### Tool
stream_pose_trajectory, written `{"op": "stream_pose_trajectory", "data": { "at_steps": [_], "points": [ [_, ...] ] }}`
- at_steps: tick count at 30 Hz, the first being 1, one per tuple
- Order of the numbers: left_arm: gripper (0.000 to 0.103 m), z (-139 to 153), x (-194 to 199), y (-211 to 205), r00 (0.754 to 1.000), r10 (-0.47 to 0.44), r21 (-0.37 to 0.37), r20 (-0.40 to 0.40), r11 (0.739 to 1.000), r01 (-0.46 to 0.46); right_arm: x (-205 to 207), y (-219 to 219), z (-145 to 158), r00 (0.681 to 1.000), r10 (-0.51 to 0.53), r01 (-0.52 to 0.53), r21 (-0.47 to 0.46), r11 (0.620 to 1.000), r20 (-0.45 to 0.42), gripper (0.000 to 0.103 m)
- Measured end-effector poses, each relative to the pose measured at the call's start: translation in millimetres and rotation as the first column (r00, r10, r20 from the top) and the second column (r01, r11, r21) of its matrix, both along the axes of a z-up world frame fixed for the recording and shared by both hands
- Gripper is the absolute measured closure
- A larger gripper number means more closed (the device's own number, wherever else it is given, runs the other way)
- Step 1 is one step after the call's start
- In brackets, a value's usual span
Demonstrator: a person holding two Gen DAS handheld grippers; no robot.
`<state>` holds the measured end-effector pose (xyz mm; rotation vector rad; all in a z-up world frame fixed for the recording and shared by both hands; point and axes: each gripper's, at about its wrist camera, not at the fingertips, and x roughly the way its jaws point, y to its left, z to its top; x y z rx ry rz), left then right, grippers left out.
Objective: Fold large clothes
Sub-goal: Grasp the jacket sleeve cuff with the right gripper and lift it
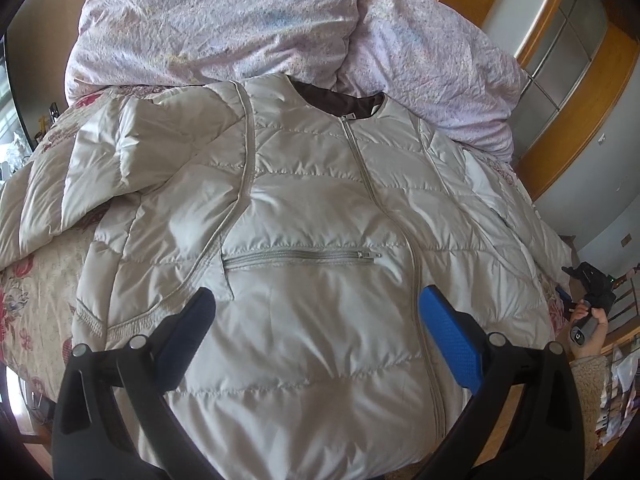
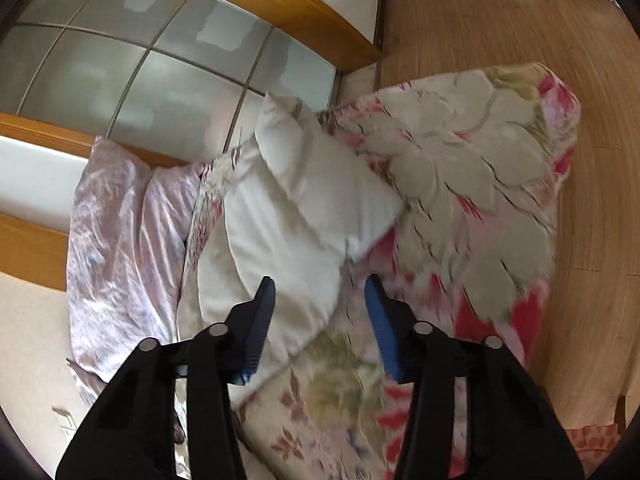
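Note:
A pale beige quilted jacket (image 1: 304, 200) lies front up on the bed, zipped, with its brown-lined collar at the far side. One sleeve (image 1: 120, 160) is bent over at the upper left. My left gripper (image 1: 318, 292) hovers open over the jacket's lower front, below the chest pocket zip (image 1: 300, 258), with nothing between its blue pads. In the right wrist view, the jacket's other sleeve (image 2: 304, 208) lies on the floral bedspread (image 2: 460, 184). My right gripper (image 2: 319, 280) hangs above that sleeve's near edge, jaws apart and empty. The picture there is blurred.
A crumpled lilac duvet (image 1: 224, 20) is heaped beyond the collar. Wardrobe sliding doors (image 2: 140, 60) with wooden frames stand past the bed's head end. Wooden floor (image 2: 500, 20) runs along the bed's side. A person's hand (image 1: 596, 316) and fleecy sleeve show at the right edge.

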<state>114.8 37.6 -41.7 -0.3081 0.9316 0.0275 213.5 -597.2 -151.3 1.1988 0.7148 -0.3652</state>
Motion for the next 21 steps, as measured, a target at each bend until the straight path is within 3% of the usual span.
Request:
{"op": "stream_pose_trajectory", "data": {
  "at_steps": [2, 4, 6, 10, 11, 16, 19, 21],
  "points": [
    [0.002, -2, 3, 4, 1.000, 0.010, -0.009, 0.001, 1.000, -0.010, 7, -5, 0, 1.000, -0.007, 0.007, -0.017, 1.000, 0.003, 0.060],
    [0.002, -3, 3, 10, 1.000, 0.028, -0.023, 0.006, 0.999, -0.028, 16, -10, -1, 1.000, -0.023, 0.022, -0.046, 0.999, -0.021, 0.078],
    [0.002, -4, 1, 17, 0.999, 0.046, -0.036, 0.022, 0.998, -0.045, 23, -10, 0, 0.998, -0.021, 0.017, -0.074, 0.997, -0.051, 0.087],
    [0.002, -3, -5, 30, 0.993, 0.093, -0.036, 0.074, 0.995, -0.091, 29, 2, 38, 0.999, 0.011, -0.024, -0.261, 0.965, -0.052, 0.092],
    [0.002, -2, -6, 33, 0.992, 0.099, -0.038, 0.081, 0.995, -0.096, 32, 11, 59, 0.999, 0.030, -0.040, -0.334, 0.942, -0.035, 0.093],
    [0.002, -6, -9, 44, 0.986, 0.138, -0.050, 0.091, 0.990, -0.134, 51, 64, 135, 0.980, 0.188, -0.129, -0.514, 0.848, 0.064, 0.093],
    [0.002, -7, -13, 49, 0.979, 0.167, -0.038, 0.114, 0.986, -0.164, 60, 118, 176, 0.935, 0.332, -0.198, -0.596, 0.778, 0.122, 0.093],
    [0.002, -5, -17, 51, 0.974, 0.179, -0.012, 0.140, 0.984, -0.179, 64, 162, 198, 0.882, 0.444, -0.257, -0.632, 0.731, 0.155, 0.093]
  ]
}}
